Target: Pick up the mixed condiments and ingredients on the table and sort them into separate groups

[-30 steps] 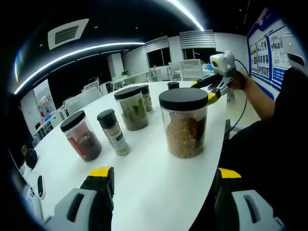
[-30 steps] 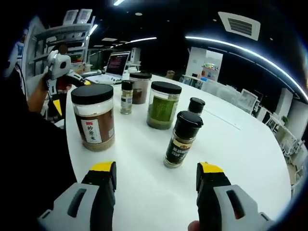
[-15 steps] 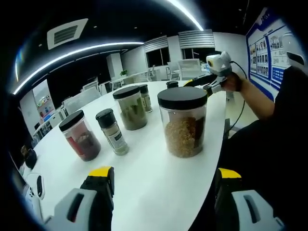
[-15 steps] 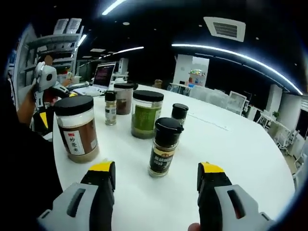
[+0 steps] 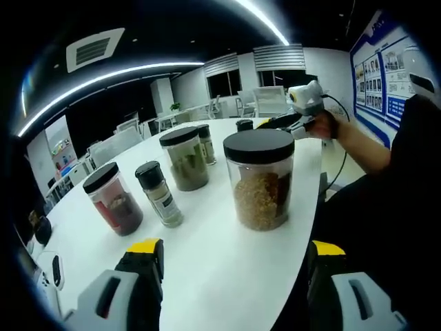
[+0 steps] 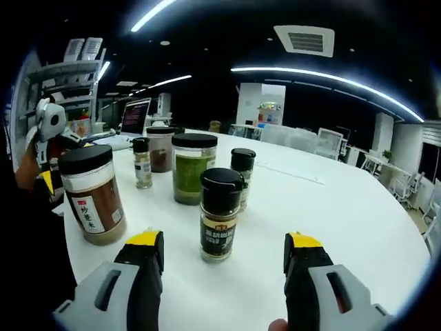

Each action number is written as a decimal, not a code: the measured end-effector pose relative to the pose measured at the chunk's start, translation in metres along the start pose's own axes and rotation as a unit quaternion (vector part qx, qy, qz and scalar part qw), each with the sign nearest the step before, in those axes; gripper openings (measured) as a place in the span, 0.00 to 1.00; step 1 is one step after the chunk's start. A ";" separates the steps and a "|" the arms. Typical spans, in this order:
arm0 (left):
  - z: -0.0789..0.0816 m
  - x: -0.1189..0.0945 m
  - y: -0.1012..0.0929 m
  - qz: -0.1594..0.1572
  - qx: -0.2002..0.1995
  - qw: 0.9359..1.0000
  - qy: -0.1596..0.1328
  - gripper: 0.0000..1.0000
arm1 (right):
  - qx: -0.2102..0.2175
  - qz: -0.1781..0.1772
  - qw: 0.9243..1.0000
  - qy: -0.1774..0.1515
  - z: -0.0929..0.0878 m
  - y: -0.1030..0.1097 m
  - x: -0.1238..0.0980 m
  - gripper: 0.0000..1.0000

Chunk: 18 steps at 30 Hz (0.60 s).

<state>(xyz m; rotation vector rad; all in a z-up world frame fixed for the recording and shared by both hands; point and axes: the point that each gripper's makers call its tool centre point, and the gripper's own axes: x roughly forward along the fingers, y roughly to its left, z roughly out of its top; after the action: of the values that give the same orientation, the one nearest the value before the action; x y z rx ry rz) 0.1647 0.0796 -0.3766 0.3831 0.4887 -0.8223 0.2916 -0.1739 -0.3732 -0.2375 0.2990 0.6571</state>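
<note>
Jars and shakers stand upright on the white desk [image 5: 227,269], none held. In the left gripper view, the big grain jar [image 5: 259,178] with a black lid sits nearest, just ahead of the left gripper [image 5: 234,265], whose yellow-tipped jaws are spread apart with nothing between them. Left of that jar is a small shaker [image 5: 159,194], and left again a red-filled jar [image 5: 113,199]. Behind the grain jar, further along the desk, stands a green-filled jar [image 5: 185,158], with another small shaker [image 5: 204,143] just beside it and a black cap [image 5: 244,125] beyond. Past the grain jar's right side a hand holds the right gripper [image 5: 286,123] over the desk edge — whether its jaws are parted cannot be told from here.

In the right gripper view, the right gripper [image 6: 224,252] has its jaws wide apart and empty, and a dark pepper shaker [image 6: 220,215] stands between them, a little ahead. Left of that shaker is the grain jar [image 6: 91,194]; behind it stand the green jar [image 6: 193,168], a black-capped shaker [image 6: 242,176], a small shaker [image 6: 142,163] and the red jar [image 6: 160,148]. At far left the left gripper [image 6: 52,131] shows beside a laptop [image 6: 132,121].
</note>
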 end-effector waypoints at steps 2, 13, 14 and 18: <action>0.000 0.001 -0.001 -0.002 0.000 1.000 0.001 0.85 | 0.000 0.001 1.000 0.001 -0.001 0.001 0.003 0.71; -0.004 0.002 0.000 -0.003 -0.003 1.000 0.005 0.85 | 0.010 0.001 1.000 -0.013 -0.001 0.005 0.021 0.69; -0.004 0.002 0.000 -0.003 -0.003 1.000 0.005 0.85 | 0.010 0.001 1.000 -0.014 -0.001 0.006 0.022 0.68; -0.003 0.003 0.000 -0.003 -0.005 1.000 0.001 0.85 | 0.013 -0.002 1.000 -0.023 0.001 0.006 0.026 0.66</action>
<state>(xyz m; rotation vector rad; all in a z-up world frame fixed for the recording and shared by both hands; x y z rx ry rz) 0.1655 0.0793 -0.3808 0.3728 0.4965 -0.8256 0.3076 -0.1545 -0.3823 -0.1976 0.2632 0.6542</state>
